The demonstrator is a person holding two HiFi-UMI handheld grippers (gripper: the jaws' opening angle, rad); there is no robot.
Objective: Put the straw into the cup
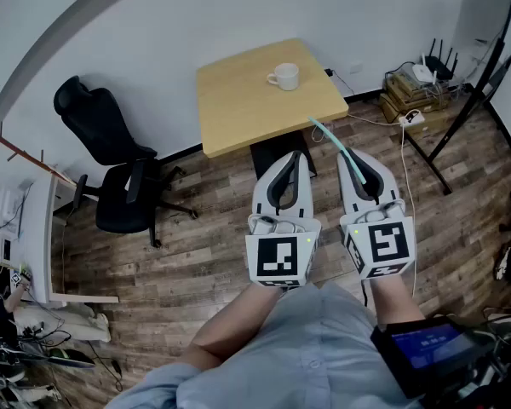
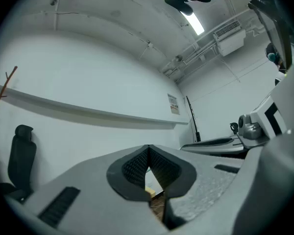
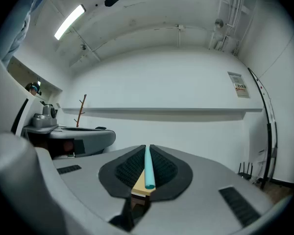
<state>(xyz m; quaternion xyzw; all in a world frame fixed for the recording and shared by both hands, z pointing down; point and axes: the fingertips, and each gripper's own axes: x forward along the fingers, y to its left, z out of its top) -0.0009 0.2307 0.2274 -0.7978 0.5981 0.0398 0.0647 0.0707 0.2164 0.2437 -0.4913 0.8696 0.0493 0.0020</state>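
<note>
My right gripper (image 3: 148, 151) has its jaws clenched on the teal straw (image 1: 328, 135). The straw lies along the seam between the pads and pokes out past the tips toward the bench (image 1: 238, 109). The left gripper (image 2: 148, 150) has its jaws pressed together with nothing between them. The white cup (image 1: 284, 77) stands upright on the bench toward its far edge. It is well apart from both grippers, which I hold out over the wooden floor (image 1: 196, 237), short of the bench.

I judge the step in hand to be carrying the straw to the cup. I want to close the distance first and only then tip the right gripper, so the free end points down over the cup's mouth. I'll line it up in the head view, because the right gripper view shows me no cup at all. The straw sits lengthwise in the jaws, so a loose grip while tilted could let it slide out early. I'll keep the jaws firm until the end is below the rim. The straw looks long for a low cup, so I'd let it lean on the rim as I let go. The left gripper can steady the cup if it shifts.
</note>
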